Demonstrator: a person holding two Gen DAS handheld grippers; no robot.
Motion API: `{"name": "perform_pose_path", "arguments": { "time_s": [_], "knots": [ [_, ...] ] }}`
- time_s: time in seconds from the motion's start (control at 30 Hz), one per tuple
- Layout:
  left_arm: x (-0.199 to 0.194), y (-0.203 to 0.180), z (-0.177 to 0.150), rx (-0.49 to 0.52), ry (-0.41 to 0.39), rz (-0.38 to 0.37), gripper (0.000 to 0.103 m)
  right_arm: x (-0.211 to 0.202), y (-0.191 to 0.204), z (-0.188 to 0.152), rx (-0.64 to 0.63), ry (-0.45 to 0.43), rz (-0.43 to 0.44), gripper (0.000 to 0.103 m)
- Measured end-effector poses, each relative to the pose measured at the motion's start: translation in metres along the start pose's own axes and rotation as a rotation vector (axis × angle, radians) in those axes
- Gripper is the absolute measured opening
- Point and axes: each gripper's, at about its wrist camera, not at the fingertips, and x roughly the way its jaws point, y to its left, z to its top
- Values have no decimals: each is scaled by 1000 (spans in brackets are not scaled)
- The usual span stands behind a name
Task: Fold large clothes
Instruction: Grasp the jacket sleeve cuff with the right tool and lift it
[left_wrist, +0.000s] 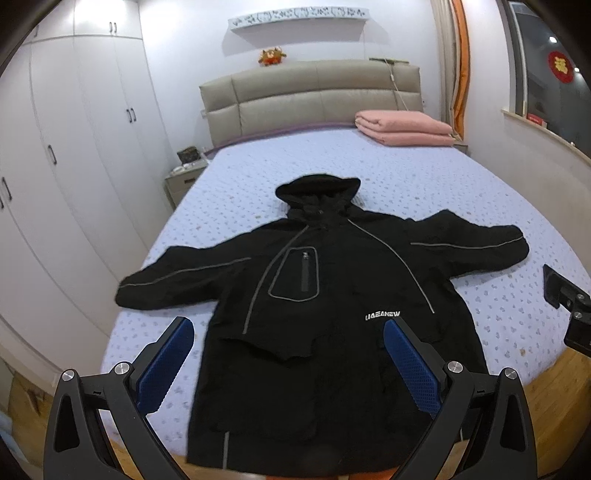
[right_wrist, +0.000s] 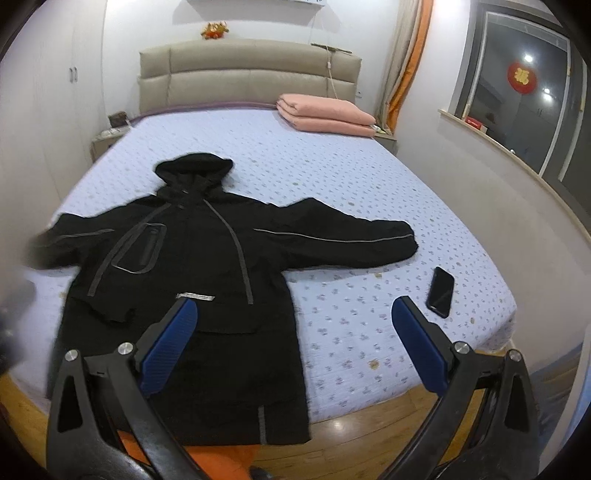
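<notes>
A large black hooded jacket (left_wrist: 314, 280) lies spread flat, front up, on the lilac bed (left_wrist: 388, 173), both sleeves stretched out and the hem hanging over the foot edge. It also shows in the right wrist view (right_wrist: 192, 258). My left gripper (left_wrist: 290, 332) is open and empty, hovering above the jacket's lower body. My right gripper (right_wrist: 295, 314) is open and empty, above the jacket's right side and the bare sheet (right_wrist: 351, 177). The right gripper's tip shows at the right edge of the left wrist view (left_wrist: 565, 291).
A black phone (right_wrist: 440, 291) lies on the sheet below the jacket's right sleeve. A folded pink blanket (right_wrist: 327, 116) sits near the headboard. A white wardrobe (left_wrist: 66, 155) and a nightstand (left_wrist: 183, 181) stand left of the bed. Wooden floor (right_wrist: 362, 424) lies at the foot.
</notes>
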Motion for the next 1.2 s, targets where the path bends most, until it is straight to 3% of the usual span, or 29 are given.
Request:
{"name": "perform_pose_path", "arguments": {
  "time_s": [0.23, 0.4, 0.57, 0.73, 0.87, 1.1, 1.2],
  "knots": [
    [79, -31, 11, 6, -6, -18, 102, 96, -46, -6, 72, 57, -53, 103],
    [129, -53, 29, 5, 6, -61, 102, 171, -112, 5, 174, 81, -12, 103],
    [171, -82, 44, 47, 16, -67, 102, 256, -188, 30, 242, 136, -58, 103],
    [218, -115, 50, 84, 71, -89, 102, 344, -255, 50, 372, 194, 41, 102],
    [245, -134, 53, 93, 97, -109, 102, 403, -296, 57, 523, 246, 85, 89],
    [278, -172, 65, 126, 119, -159, 102, 461, -336, 39, 723, 312, 84, 85],
    [288, -191, 69, 152, 111, -187, 102, 478, -340, 29, 763, 349, 106, 70]
  ]
}}
